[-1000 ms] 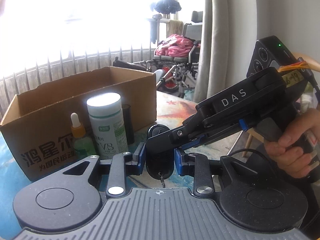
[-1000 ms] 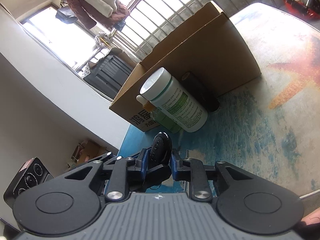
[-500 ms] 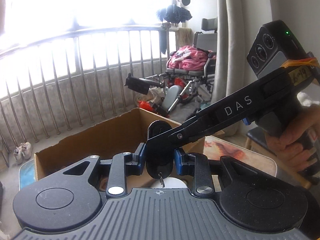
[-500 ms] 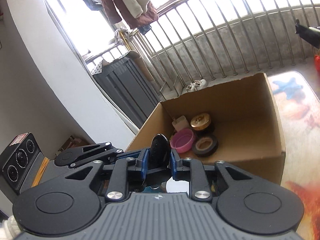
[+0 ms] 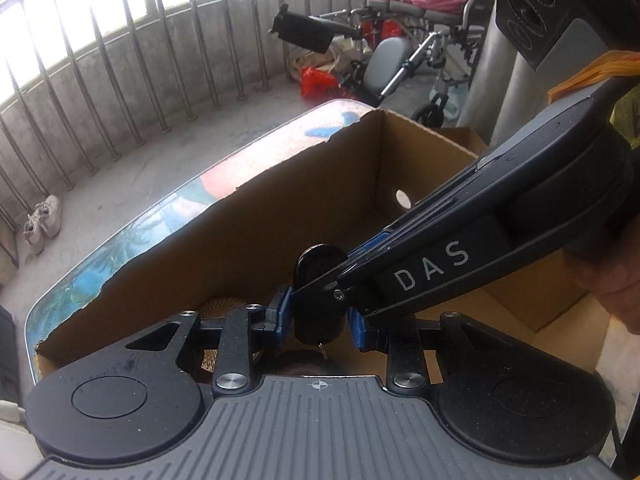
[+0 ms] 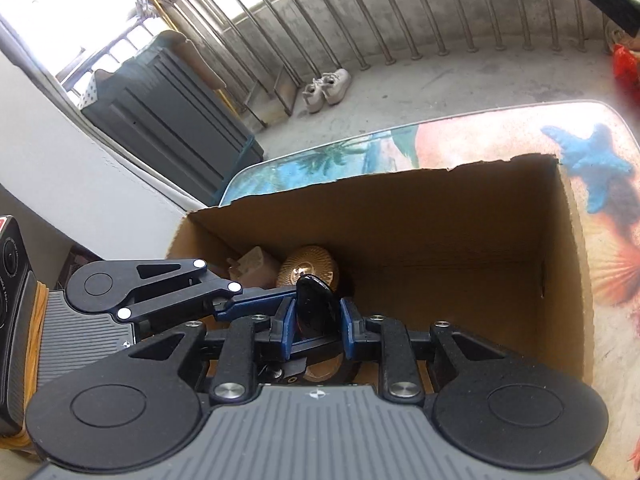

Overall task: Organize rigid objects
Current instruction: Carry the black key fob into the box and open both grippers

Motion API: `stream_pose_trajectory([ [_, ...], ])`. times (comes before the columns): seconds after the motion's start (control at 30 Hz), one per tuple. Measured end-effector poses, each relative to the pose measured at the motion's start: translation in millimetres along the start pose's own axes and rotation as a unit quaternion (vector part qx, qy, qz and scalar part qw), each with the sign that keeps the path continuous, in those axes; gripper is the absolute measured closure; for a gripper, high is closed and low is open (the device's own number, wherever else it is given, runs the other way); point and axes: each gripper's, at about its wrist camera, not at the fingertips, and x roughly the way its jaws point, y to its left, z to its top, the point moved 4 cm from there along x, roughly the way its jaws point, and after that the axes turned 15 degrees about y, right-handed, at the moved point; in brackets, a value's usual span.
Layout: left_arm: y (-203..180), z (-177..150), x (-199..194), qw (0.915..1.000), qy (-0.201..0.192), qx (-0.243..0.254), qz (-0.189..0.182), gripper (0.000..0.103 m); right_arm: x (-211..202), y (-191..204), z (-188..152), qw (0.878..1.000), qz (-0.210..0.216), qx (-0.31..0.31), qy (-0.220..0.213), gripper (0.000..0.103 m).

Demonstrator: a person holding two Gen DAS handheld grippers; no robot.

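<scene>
risk, as a judgement: both claws clamp one black key fob (image 5: 318, 292) above the open cardboard box (image 6: 460, 240); uneven release could twist it or drop it onto the gold lid (image 6: 308, 270). left claw (image 5: 320, 316) grips its sides; right claw (image 6: 318, 326) enters from 2 o'clock, also closed on it.

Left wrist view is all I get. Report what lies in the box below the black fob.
Observer: A gold ribbed round lid lies in the cardboard box, just beyond the black fob.
Operator: Name whatever sits beside it.
Observer: A small beige block, on the lid's left, toward the box's left wall.
Operator: Confirm the right gripper's hold.
Observer: The right gripper has both blue pads pressed on the fob's sides.
</scene>
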Motion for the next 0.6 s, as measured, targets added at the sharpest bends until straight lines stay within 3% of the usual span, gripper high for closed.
stream_pose_trajectory([
  [0.1, -1, 0, 14, 0.9991, 0.035, 0.014, 0.022, 0.074, 18, -10, 9, 1.000, 0.001, 0.014, 0.023, 0.077],
  [0.33, 0, 0, 29, 0.9953, 0.071, 0.021, 0.062, 0.072, 48, -12, 15, 0.998, -0.021, -0.002, 0.053, 0.078],
  [0.43, -6, -2, 27, 0.9927, 0.076, 0.049, 0.079, 0.063, 58, -9, 14, 0.998, -0.029, -0.014, 0.061, 0.078],
  [0.5, -7, -1, 22, 0.9927, 0.073, 0.054, 0.079, 0.059, 61, -10, 17, 0.998, -0.011, -0.012, 0.063, 0.077],
  [0.6, -7, -2, 12, 0.9888, 0.062, 0.076, 0.113, 0.048, 63, -12, 17, 0.997, -0.040, -0.015, 0.057, 0.075],
])
